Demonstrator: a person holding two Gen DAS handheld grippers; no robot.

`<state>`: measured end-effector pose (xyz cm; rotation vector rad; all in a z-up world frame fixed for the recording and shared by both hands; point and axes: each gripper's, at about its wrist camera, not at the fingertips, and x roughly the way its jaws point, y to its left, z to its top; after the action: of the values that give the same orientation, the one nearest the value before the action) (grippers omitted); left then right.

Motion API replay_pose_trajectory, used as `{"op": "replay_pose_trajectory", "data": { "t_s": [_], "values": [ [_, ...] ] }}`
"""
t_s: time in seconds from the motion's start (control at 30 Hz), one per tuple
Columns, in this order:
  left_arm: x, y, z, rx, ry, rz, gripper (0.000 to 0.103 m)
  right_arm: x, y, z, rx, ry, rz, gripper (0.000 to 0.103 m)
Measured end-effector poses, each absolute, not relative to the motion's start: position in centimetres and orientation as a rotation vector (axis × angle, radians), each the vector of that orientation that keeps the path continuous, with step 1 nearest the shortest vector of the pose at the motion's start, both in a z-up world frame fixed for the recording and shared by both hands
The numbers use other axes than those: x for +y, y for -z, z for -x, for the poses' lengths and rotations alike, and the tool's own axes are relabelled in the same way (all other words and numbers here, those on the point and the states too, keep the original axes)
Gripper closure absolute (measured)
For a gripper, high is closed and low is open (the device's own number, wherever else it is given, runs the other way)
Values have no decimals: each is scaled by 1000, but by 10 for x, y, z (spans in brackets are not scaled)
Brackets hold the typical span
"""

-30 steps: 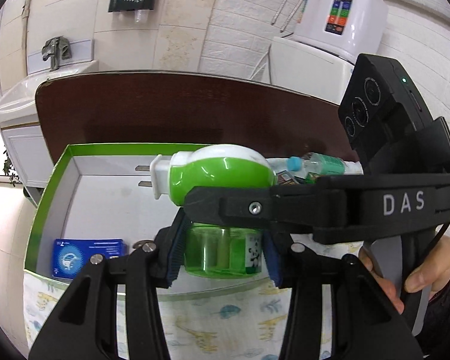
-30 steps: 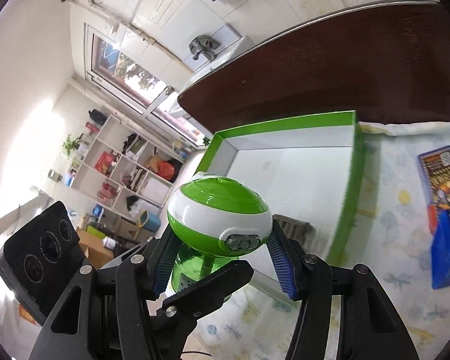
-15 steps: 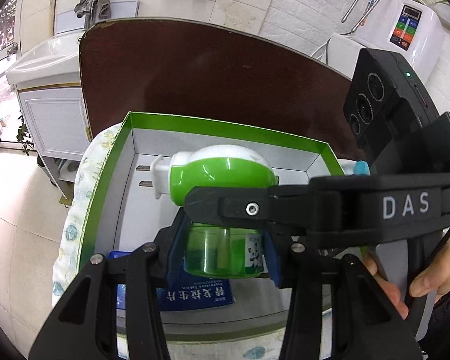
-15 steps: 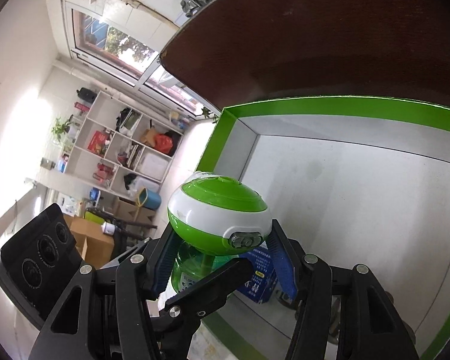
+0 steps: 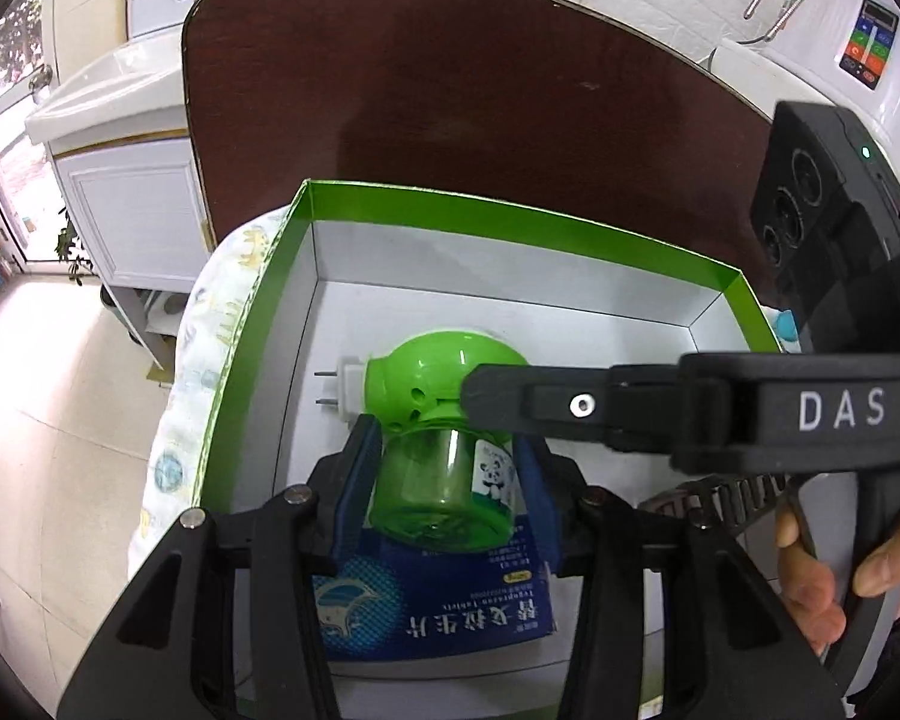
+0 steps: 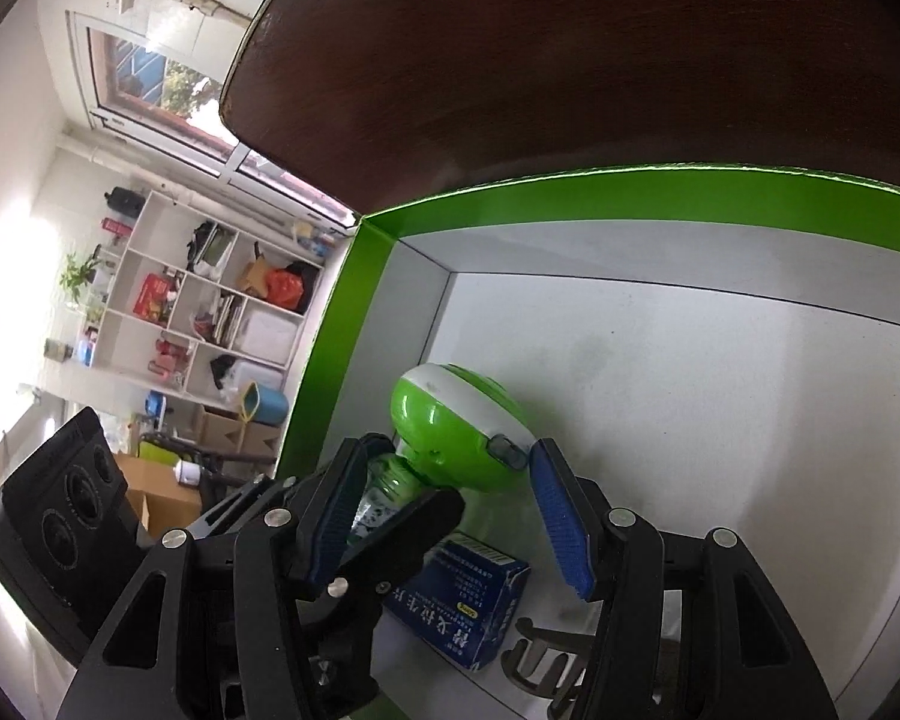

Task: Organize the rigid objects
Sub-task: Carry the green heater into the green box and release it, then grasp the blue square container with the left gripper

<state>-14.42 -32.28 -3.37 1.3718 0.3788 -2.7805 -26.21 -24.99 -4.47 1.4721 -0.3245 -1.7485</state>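
Observation:
A green and white plug-in mosquito repeller (image 5: pixel 432 384) with a clear green bottle (image 5: pixel 444 492) lies tilted inside a green-rimmed white box (image 5: pixel 510 222). My left gripper (image 5: pixel 444 486) is shut on the bottle. In the right wrist view the repeller (image 6: pixel 456 420) sits between the blue pads (image 6: pixel 561 522) of my right gripper (image 6: pixel 444 510), which is open around its round head without touching. A blue medicine box (image 5: pixel 432 600) lies under the repeller; it also shows in the right wrist view (image 6: pixel 462 594).
The box stands on a patterned cloth (image 5: pixel 204 324) beside a dark brown table top (image 5: pixel 450 90). A dark hair clip (image 6: pixel 546 654) lies on the box floor. A white cabinet (image 5: pixel 126 198) stands at the left, a white appliance (image 5: pixel 870 48) at the back right.
Both grippers moved forward and down into the box with the repeller. The repeller tipped forward. The right gripper's pads, which clamped its head, have spread apart.

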Motion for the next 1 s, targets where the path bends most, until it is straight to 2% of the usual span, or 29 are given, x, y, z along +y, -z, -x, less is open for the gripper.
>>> {"op": "replay_pose_trajectory", "data": {
  "t_s": [0.07,0.13,0.2,0.47,0.7,0.8,0.9,1.0],
  "values": [
    [-324,30,142,369,2773,-1367,54,-242,44,262,-325,1759,-1493,43],
    [-321,22,137,338,2762,-1324,41,-232,39,260,-334,1761,-1485,43],
    [-314,11,132,297,2765,-1262,39,-219,26,253,-324,1785,-1438,43],
    [-258,-31,114,330,2883,-1119,38,-111,-40,209,-299,1984,-1163,44],
    [-158,-39,124,372,3055,-1225,38,29,-53,185,-404,2235,-1108,43],
    [-113,-29,142,444,3063,-1362,41,78,-37,190,-561,2262,-1167,43],
    [-86,-12,162,515,3013,-1508,65,112,-20,191,-686,2234,-1203,43],
    [-71,2,175,592,2945,-1571,66,129,-9,190,-726,2213,-1206,43]
  ]
}}
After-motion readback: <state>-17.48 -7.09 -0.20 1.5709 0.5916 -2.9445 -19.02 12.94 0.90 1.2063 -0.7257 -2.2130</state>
